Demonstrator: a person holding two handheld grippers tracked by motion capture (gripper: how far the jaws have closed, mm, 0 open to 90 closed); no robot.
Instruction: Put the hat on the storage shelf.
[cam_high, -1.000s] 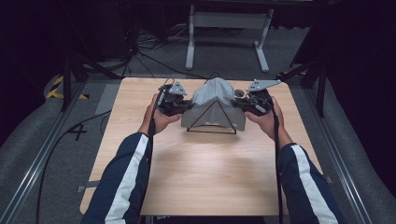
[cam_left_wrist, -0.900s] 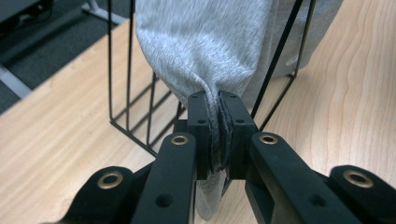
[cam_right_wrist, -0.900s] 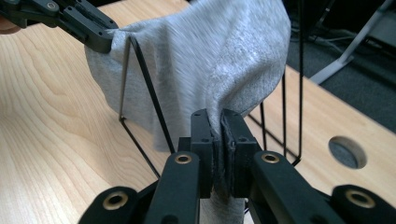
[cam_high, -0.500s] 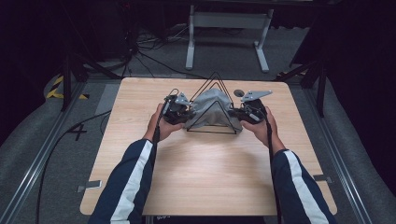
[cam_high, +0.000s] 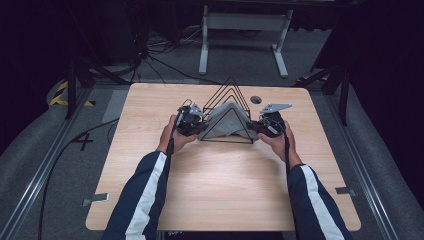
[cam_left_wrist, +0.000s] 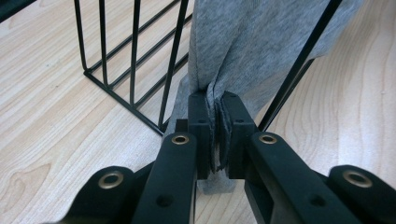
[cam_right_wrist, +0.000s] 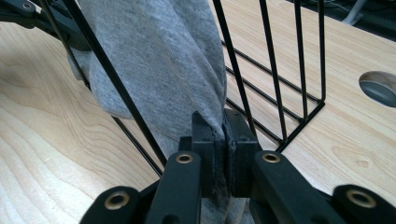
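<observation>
Since the earlier pictures the grey cloth (cam_high: 227, 122) has dropped from over the peak of the black wire rack (cam_high: 227, 107) down among its triangular frames, and both grippers sit lower, close to the bench (cam_high: 220, 185). Cloth now hangs inside the rack, draped low in the front slot, its ends poking out either side. Left gripper (cam_left_wrist: 215, 135) has its jaws clamped on a bunched cloth edge; right gripper (cam_right_wrist: 223, 140) likewise pinches the opposite edge. Judged: placement nearly done; left to do is seating the cloth, releasing both ends, and backing out.
</observation>
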